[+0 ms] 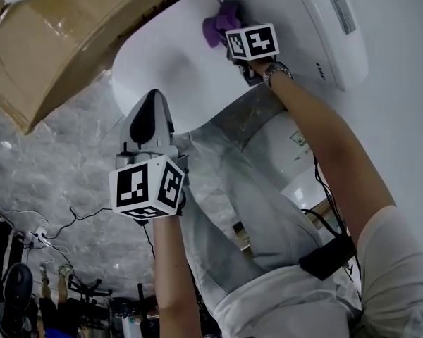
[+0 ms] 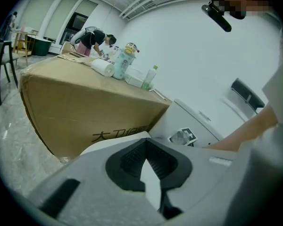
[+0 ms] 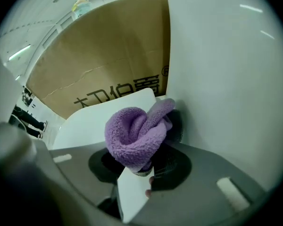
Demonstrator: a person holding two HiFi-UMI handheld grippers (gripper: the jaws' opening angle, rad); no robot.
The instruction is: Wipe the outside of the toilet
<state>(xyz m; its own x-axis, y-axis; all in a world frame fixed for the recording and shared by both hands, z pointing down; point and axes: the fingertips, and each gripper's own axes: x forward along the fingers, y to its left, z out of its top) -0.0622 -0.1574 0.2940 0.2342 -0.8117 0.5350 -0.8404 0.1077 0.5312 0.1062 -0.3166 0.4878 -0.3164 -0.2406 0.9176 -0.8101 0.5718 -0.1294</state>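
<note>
Cloth (image 3: 132, 135) pinched in right gripper (image 3: 140, 166) presses on toilet (image 1: 169, 69) side (wiping seems underway, much left); left gripper (image 2: 146, 158) closed, empty

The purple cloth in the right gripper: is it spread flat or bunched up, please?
Bunched up: the purple cloth sits wadded in rolled folds between the right gripper's jaws, touching the white toilet.

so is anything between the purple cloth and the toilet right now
Nothing visible. The right gripper holds the purple cloth, which looks pressed straight against the white toilet. The cardboard box stands beside the toilet, not between them.
</note>
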